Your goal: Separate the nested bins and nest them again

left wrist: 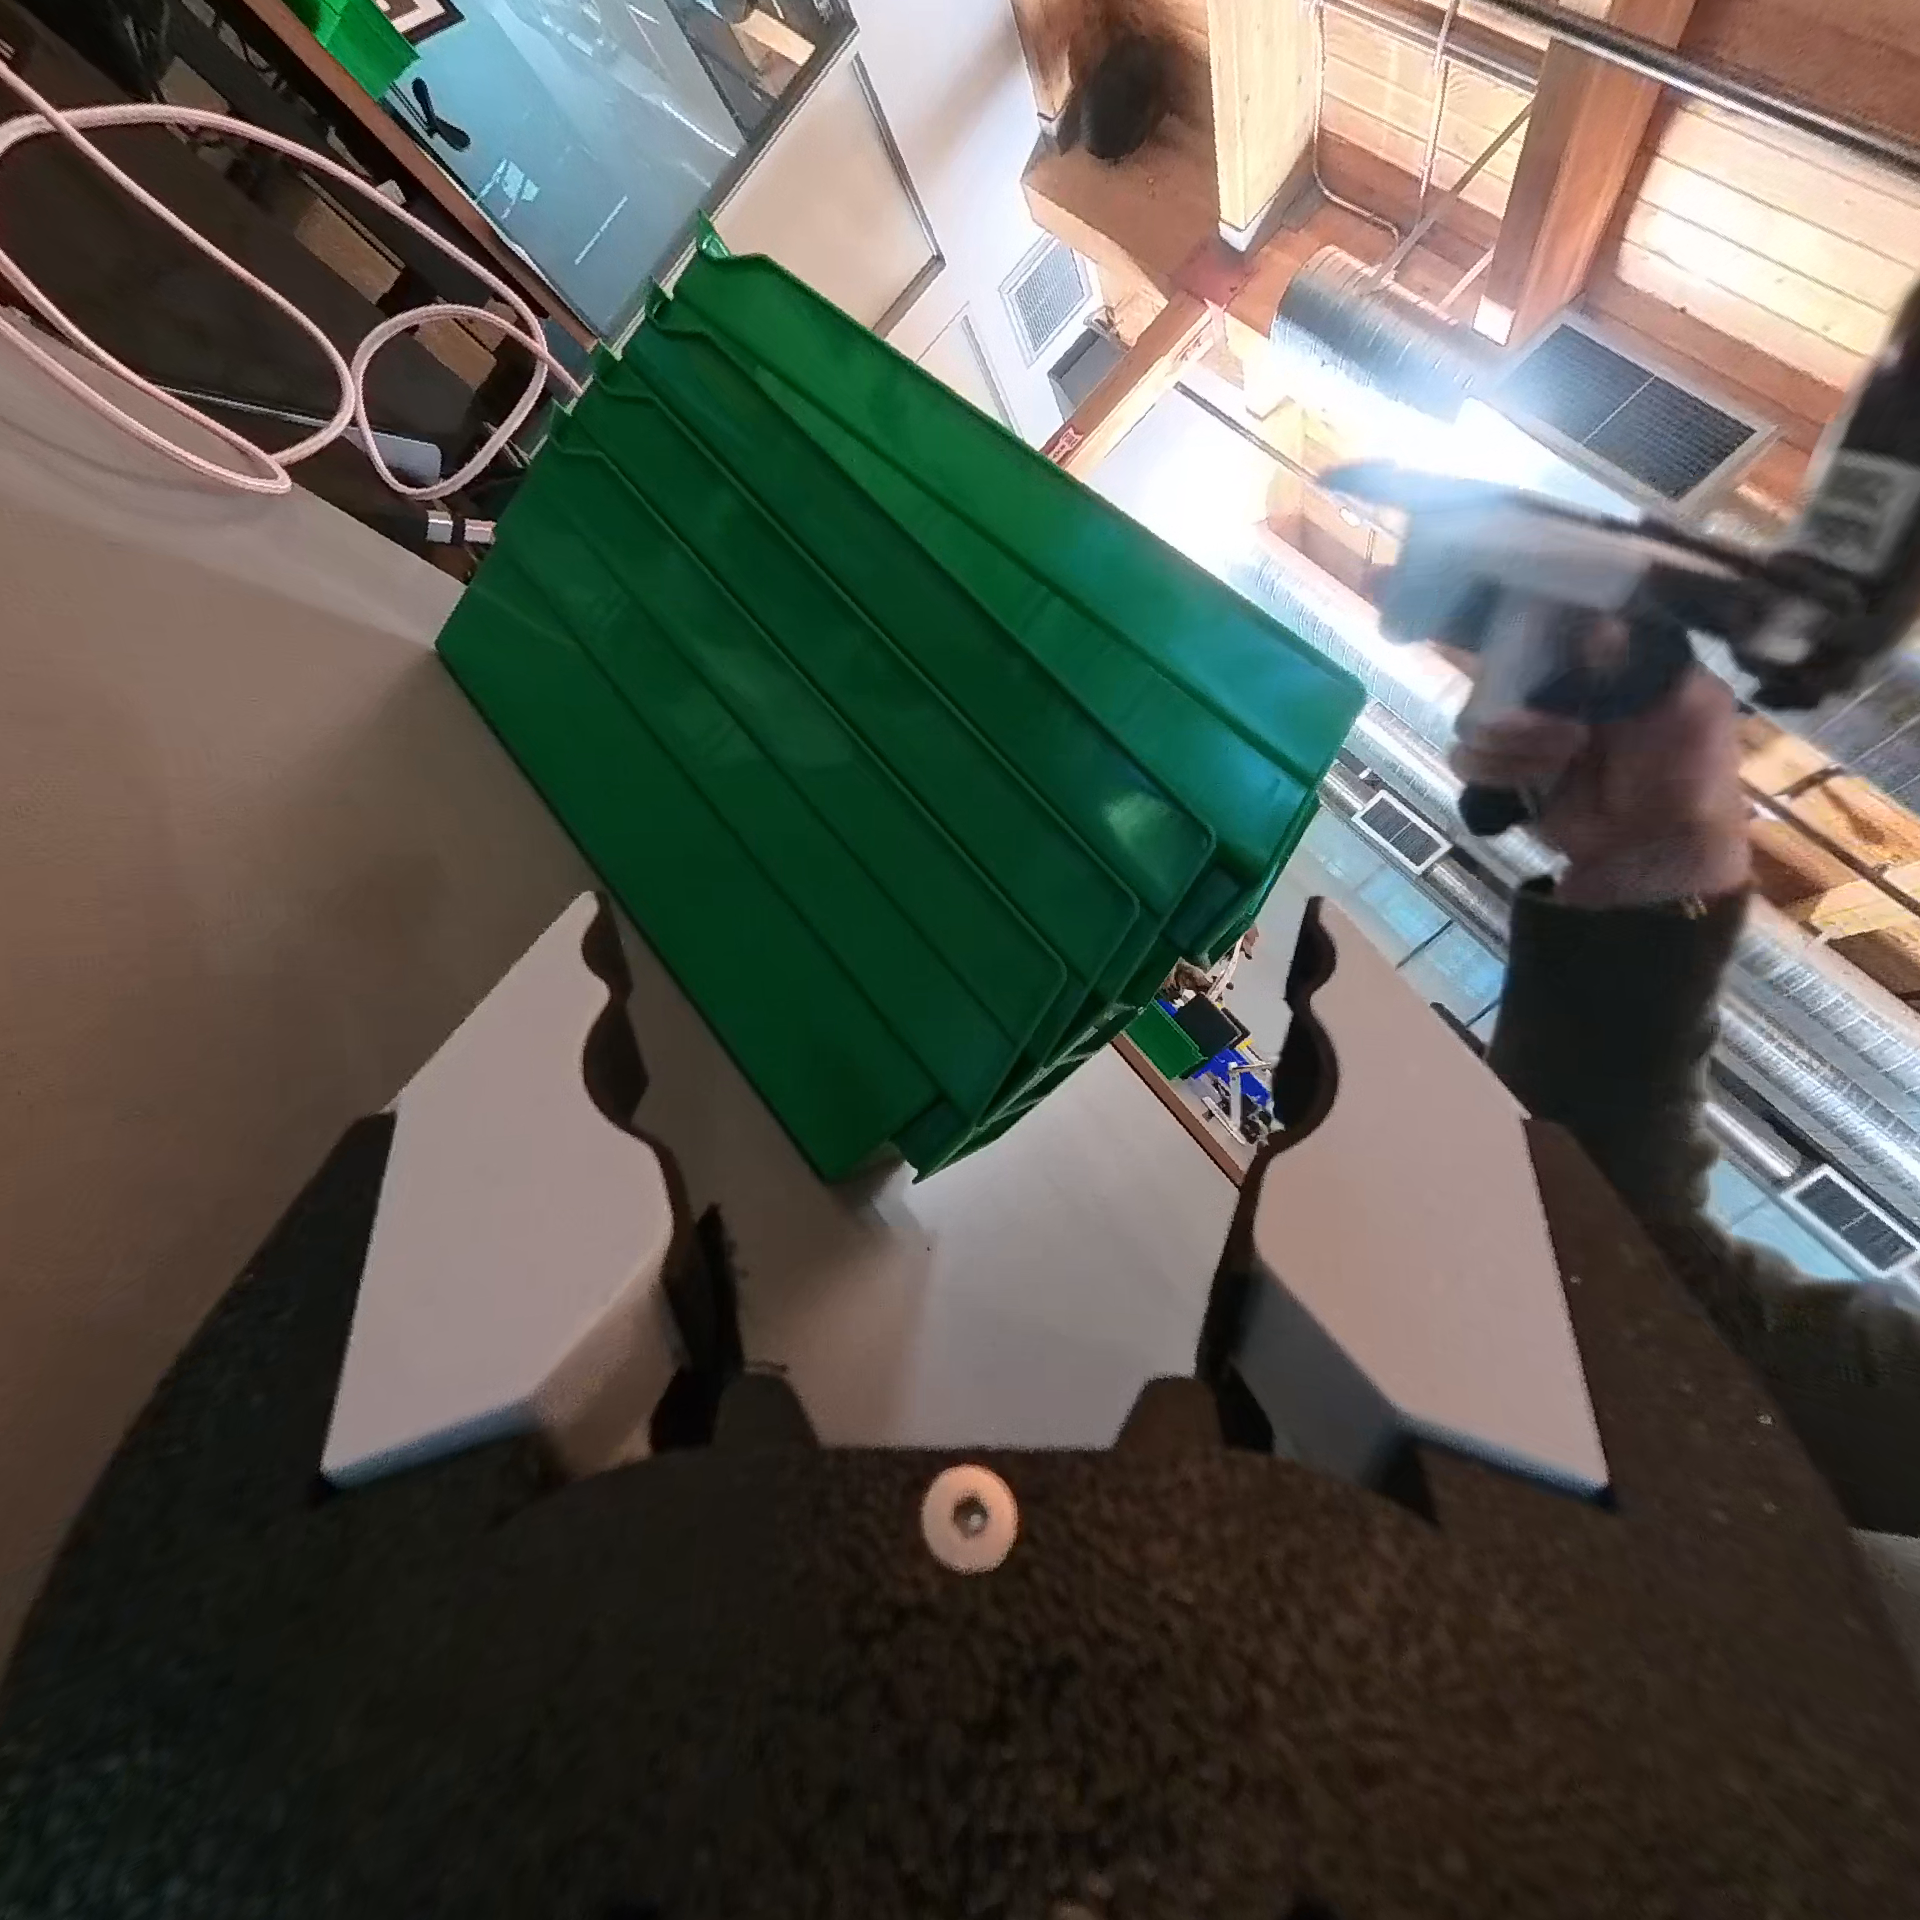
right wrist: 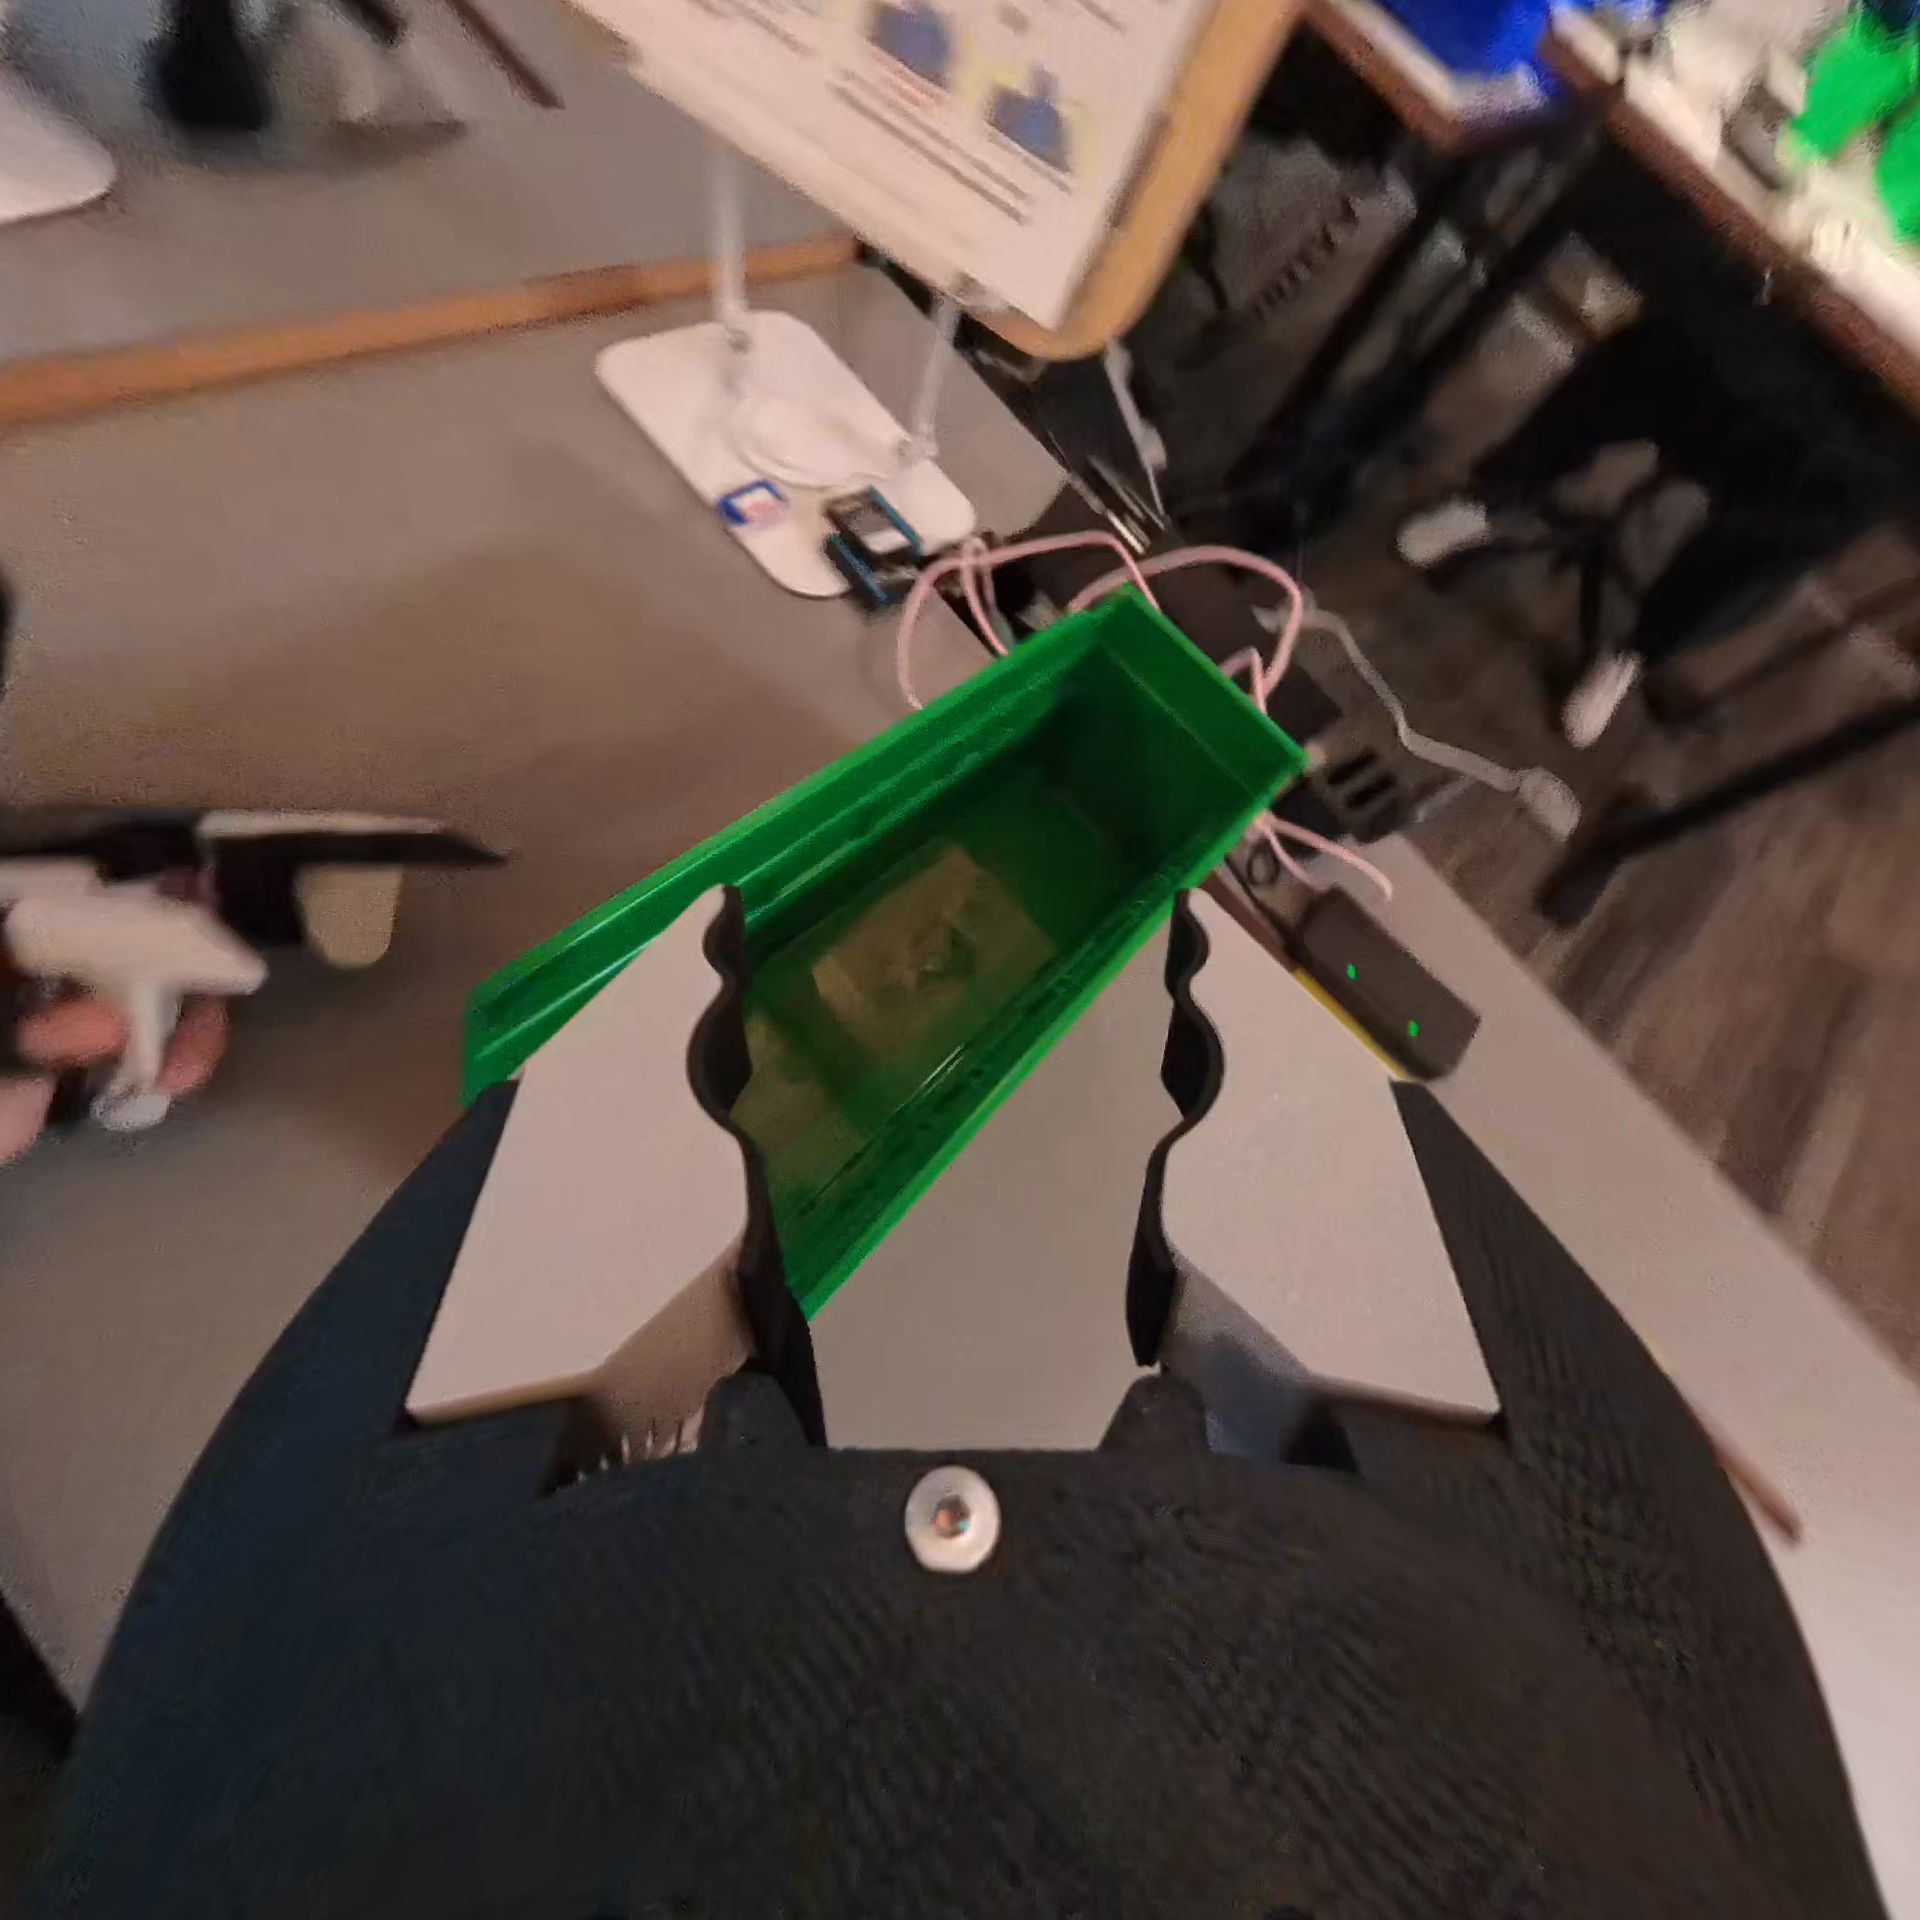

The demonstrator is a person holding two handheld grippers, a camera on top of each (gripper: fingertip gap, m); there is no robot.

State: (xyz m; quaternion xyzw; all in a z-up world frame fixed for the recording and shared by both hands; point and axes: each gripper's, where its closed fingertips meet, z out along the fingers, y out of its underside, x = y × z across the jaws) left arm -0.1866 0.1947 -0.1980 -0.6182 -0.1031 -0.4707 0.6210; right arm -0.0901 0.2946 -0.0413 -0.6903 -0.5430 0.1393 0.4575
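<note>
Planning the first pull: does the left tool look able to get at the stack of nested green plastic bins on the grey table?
Probably yes. The left tool is open and the stack of nested green plastic bins lies just ahead on the grey table with nothing between them.

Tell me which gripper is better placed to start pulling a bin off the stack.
Probably the right gripper: its open jaws already straddle the nested green bins' rim from above. The left gripper is open too, facing their side.

Your nested green bins (left wrist: pixel 873 707) sit stacked on the table, rims stepping toward one o'clock. From the right wrist view, the bin stack (right wrist: pixel 935 935) shows its open top, angled toward one o'clock.
</note>
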